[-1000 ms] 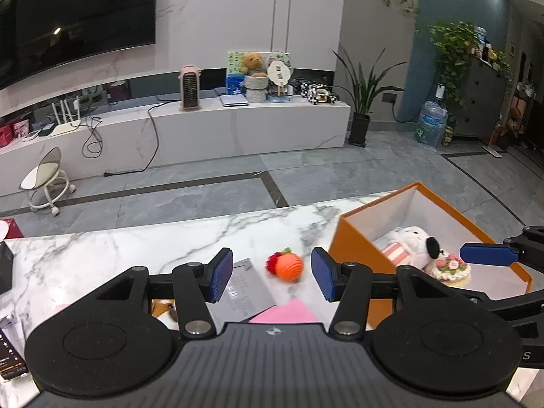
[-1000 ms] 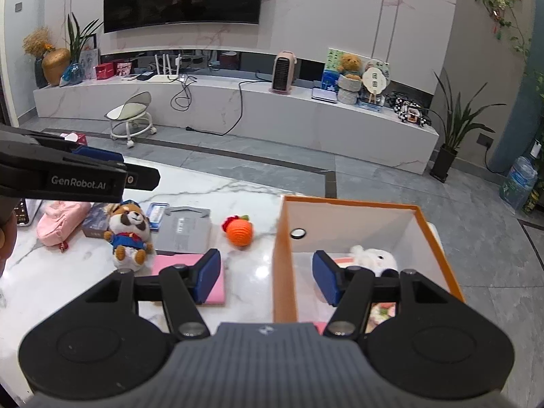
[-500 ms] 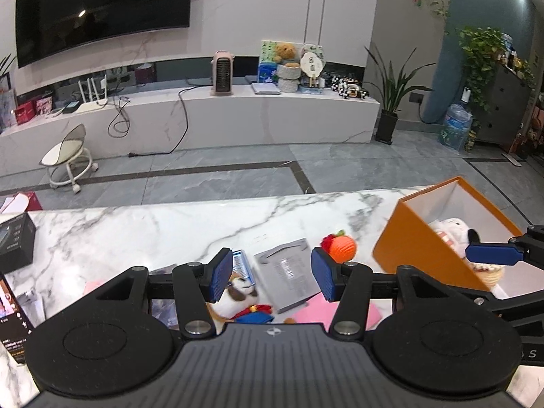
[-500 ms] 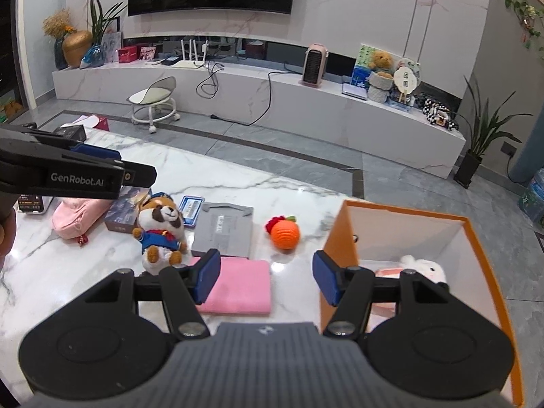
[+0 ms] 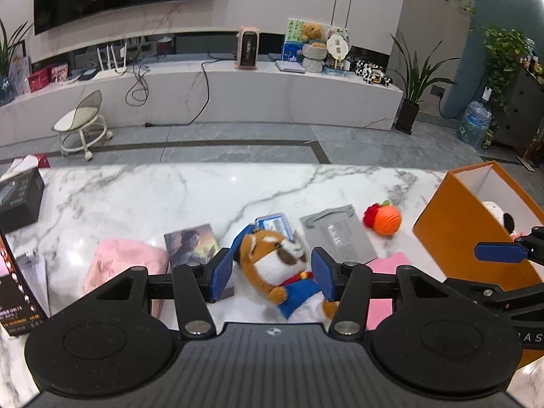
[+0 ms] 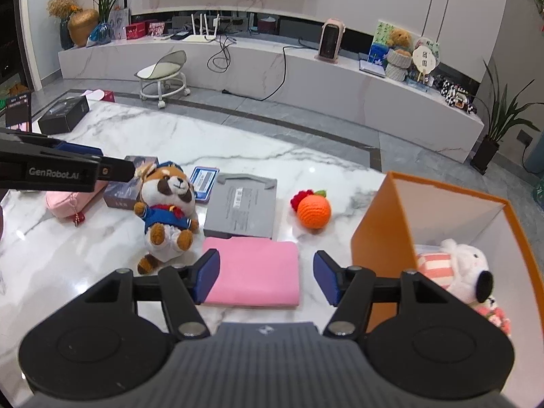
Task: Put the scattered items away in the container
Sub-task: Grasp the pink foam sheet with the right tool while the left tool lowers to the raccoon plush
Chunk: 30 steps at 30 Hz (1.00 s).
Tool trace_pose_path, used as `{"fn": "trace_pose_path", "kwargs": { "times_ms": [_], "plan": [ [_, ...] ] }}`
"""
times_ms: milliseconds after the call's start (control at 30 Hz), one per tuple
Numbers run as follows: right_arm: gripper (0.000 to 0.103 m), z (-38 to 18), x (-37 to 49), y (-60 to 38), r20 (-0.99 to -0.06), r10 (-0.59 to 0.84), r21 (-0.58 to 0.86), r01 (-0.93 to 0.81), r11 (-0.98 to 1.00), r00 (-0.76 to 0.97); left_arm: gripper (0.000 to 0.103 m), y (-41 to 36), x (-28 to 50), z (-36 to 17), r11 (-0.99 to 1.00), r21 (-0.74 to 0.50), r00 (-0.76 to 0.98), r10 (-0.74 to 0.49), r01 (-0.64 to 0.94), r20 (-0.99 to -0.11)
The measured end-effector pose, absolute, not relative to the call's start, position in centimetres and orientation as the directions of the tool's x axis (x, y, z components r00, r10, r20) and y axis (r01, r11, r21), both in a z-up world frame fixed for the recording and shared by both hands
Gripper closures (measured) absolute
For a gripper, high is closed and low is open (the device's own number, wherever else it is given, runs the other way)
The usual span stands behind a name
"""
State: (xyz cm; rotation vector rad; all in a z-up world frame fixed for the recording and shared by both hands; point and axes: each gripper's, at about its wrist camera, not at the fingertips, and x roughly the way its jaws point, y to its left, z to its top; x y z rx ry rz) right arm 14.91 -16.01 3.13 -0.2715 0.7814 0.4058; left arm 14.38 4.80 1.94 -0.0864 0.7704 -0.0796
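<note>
Counting across the white marble table [image 6: 333, 156], six loose items lie outside the orange cardboard box [image 6: 380, 234]: one raccoon plush in a blue outfit [image 6: 168, 204], one crocheted orange ball [image 6: 313, 211], one grey flat package [image 6: 243, 205], one folded pink cloth [image 6: 253, 272], one pink pouch [image 6: 66, 200] and one blue card [image 6: 203, 180]. One white plush dog [image 6: 465, 272] sits inside the box. Left gripper [image 5: 272, 273] hangs spread wide around the raccoon, empty; right gripper [image 6: 267, 275] is likewise spread and empty over the cloth.

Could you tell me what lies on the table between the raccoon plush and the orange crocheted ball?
The grey flat package lies between the raccoon plush and the orange crocheted ball, clearest in the right wrist view.
</note>
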Motion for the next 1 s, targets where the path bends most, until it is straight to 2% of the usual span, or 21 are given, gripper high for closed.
{"fn": "trace_pose_path", "kwargs": {
  "times_ms": [700, 833, 1000],
  "plan": [
    [0.026, -1.3, 17.4, -14.6, -0.771, 0.262, -0.073, -0.490, 0.869, 0.580, 0.042, 3.8, 16.6, -2.4, 0.981, -0.188, 0.657, -0.175, 0.050, -0.733],
    [0.019, -2.1, 17.9, -14.1, -0.777, 0.267, -0.067, -0.497, 0.865, 0.569, 0.032, 3.6, 16.9, -2.9, 0.980, -0.194, 0.648, -0.182, 0.054, -0.739],
    [0.012, -3.2, 18.8, -13.9, -0.790, 0.270, -0.043, -0.489, 0.871, 0.551, 0.026, 3.6, 17.4, -3.7, 0.977, -0.210, 0.636, -0.191, 0.047, -0.748]
  ]
}}
